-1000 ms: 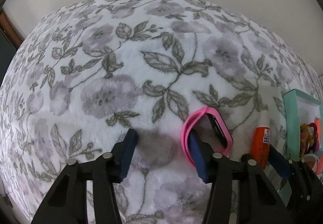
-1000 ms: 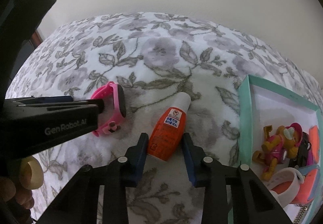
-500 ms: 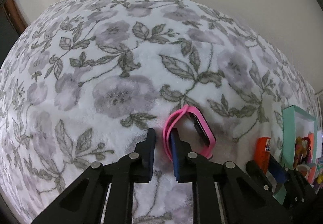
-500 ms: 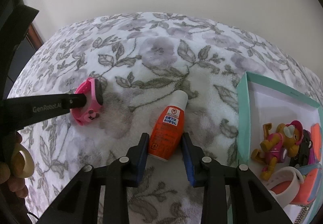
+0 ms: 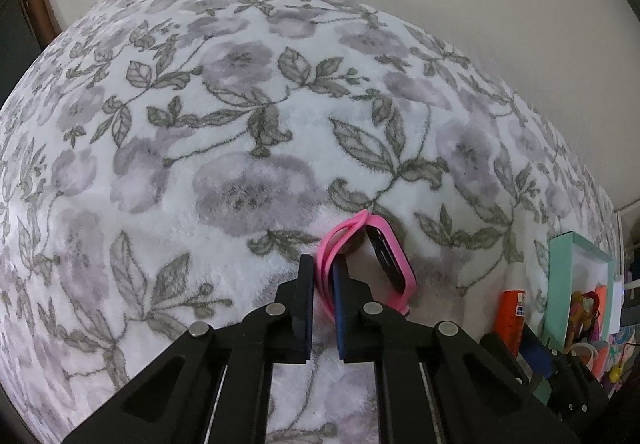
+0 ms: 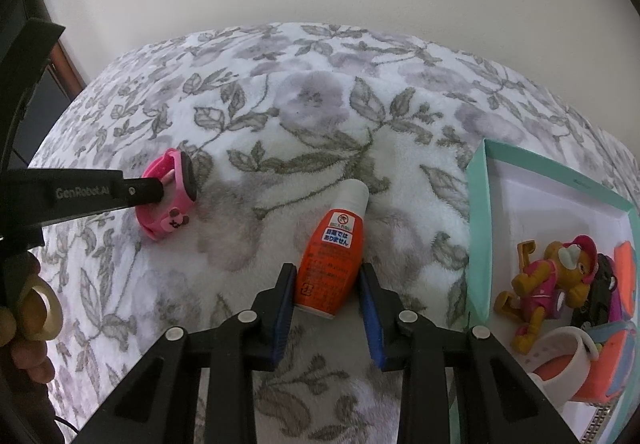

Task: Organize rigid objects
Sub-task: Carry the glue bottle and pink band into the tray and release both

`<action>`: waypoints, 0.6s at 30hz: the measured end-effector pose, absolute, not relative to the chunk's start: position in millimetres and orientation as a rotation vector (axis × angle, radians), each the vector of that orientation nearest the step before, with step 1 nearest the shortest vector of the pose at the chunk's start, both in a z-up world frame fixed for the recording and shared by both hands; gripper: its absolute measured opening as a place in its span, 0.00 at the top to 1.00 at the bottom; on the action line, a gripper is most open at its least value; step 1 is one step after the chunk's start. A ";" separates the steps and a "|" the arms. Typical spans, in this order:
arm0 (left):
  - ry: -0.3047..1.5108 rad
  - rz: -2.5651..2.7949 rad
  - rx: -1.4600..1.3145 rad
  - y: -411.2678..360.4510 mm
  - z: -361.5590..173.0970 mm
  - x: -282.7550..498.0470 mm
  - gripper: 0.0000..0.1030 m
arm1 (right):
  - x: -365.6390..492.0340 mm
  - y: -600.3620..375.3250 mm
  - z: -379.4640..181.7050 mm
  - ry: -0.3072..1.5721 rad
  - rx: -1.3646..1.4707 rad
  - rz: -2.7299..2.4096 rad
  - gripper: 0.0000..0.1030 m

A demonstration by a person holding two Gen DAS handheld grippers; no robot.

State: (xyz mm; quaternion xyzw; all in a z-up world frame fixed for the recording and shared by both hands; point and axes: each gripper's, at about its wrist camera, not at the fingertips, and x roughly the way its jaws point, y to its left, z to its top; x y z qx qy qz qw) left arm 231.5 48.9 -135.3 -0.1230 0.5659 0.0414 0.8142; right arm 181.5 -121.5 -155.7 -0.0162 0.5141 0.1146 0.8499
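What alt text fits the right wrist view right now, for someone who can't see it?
The right gripper straddles an orange bottle lying on a floral blanket, jaws open. At left, the left gripper pinches a pink watch; at right, a teal box holds a toy figure and other items.

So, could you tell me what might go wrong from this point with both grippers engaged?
1. The left gripper pinches only the thin strap of the pink watch, so the heavier watch body may swing or slip out when carried.
2. The right gripper straddles only the base of the orange bottle, jaws open; closing there could squirt it forward.
3. The teal box is already crowded at its near end, so drops may land on the toys.
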 end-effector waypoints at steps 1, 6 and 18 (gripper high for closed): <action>1.204 0.089 -0.264 49.9 -133.7 230.8 0.91 | 181.6 -121.4 -155.7 1.082 -0.034 0.242 0.68; 1.179 0.085 -0.283 53.9 -124.4 228.0 0.91 | 181.8 -123.8 -151.3 1.076 -0.026 0.243 0.69; 1.068 0.018 -0.335 52.7 -78.4 220.2 0.91 | 176.5 -135.7 -114.5 0.995 -0.006 0.243 0.74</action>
